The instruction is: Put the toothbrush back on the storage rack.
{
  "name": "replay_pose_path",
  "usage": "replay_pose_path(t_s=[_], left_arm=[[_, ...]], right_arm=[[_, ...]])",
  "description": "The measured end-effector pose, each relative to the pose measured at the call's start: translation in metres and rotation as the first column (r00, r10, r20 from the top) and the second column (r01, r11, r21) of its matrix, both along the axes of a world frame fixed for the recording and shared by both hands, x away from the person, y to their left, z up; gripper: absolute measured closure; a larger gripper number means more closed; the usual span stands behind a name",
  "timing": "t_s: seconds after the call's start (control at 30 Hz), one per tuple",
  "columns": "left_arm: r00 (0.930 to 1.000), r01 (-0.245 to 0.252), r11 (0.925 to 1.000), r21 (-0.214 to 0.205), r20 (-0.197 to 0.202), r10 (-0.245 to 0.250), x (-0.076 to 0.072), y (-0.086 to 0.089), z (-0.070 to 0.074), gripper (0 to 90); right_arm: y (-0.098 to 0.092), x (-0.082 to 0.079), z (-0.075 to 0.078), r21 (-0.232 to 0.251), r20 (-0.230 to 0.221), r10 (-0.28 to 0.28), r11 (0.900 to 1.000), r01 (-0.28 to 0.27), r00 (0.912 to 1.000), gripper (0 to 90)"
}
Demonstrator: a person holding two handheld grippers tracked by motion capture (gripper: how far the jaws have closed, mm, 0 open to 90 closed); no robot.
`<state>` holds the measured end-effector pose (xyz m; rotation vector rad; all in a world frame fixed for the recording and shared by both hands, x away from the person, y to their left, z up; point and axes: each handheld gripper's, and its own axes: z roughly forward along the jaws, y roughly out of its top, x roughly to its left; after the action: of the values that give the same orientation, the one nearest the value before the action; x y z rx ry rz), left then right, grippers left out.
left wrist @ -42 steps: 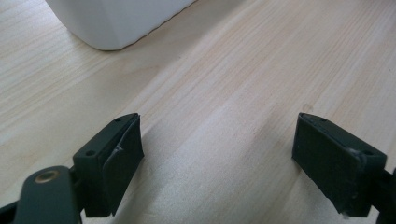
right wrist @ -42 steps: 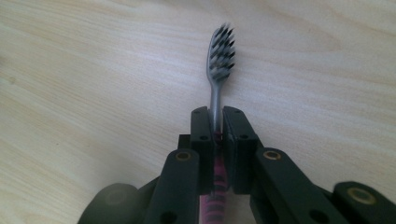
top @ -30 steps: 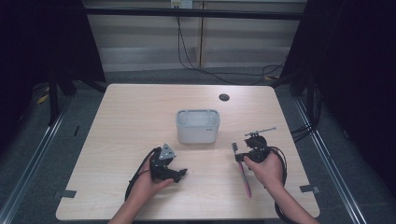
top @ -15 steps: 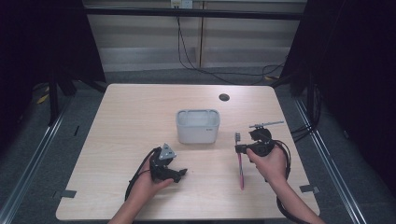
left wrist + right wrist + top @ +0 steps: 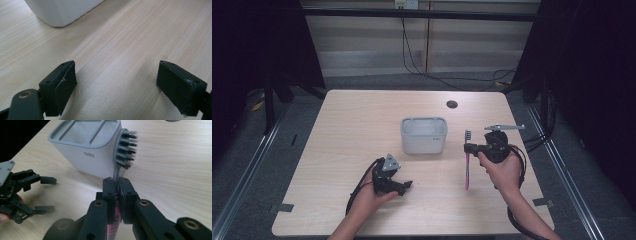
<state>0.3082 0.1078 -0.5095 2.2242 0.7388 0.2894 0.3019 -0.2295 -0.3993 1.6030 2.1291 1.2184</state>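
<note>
A toothbrush [image 5: 467, 172] with a grey bristle head [image 5: 125, 150] and a pink handle stands nearly upright, head up, right of a white holder [image 5: 424, 135] with a grey divided rim [image 5: 82, 145]. My right gripper [image 5: 469, 149] is shut on the brush's neck, jaws pressed to both sides [image 5: 116, 182], a little above the table. My left gripper [image 5: 408, 186] rests low at the front left of the holder. Its jaws are open and hold nothing [image 5: 116, 75]. The right gripper view catches it too [image 5: 47, 193]. The holder's corner [image 5: 62, 10] lies ahead of the left jaws.
The wooden table [image 5: 362, 115] has a dark round grommet [image 5: 452, 104] at the back right. Cables trail from both grippers toward the front edge. Dark floor and metal rails border the table on both sides.
My right gripper has risen with the toothbrush, and the handle's lower end has lifted off the table. The left gripper has stayed where it was.
</note>
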Motion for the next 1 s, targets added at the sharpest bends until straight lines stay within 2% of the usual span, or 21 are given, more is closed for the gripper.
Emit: replay_pose_path(t_s=[0.03,0.17,0.53,0.7,1.0], left_arm=[[1.0000,0.000,1.0000,0.000,0.000,0.000,0.000,0.000,0.000,15.7],[1.0000,0.000,1.0000,0.000,0.000,0.000,0.000,0.000,0.000,15.7],[1.0000,0.000,1.0000,0.000,0.000,0.000,0.000,0.000,0.000,15.7],[1.0000,0.000,1.0000,0.000,0.000,0.000,0.000,0.000,0.000,15.7],[1.0000,0.000,1.0000,0.000,0.000,0.000,0.000,0.000,0.000,15.7]], right_arm=[[0.001,0.000,0.002,0.008,0.022,0.008,0.9999,-0.009,0.9997,85.3],[0.001,0.001,0.005,0.020,0.056,0.010,0.9997,-0.011,0.9984,85.3],[0.004,0.004,0.012,0.027,0.105,0.016,0.9995,-0.019,0.9943,85.2],[0.007,0.006,0.020,0.041,0.149,0.009,0.9990,-0.015,0.9888,85.2],[0.007,0.007,0.029,0.053,0.185,0.003,0.9985,-0.013,0.9828,85.2]])
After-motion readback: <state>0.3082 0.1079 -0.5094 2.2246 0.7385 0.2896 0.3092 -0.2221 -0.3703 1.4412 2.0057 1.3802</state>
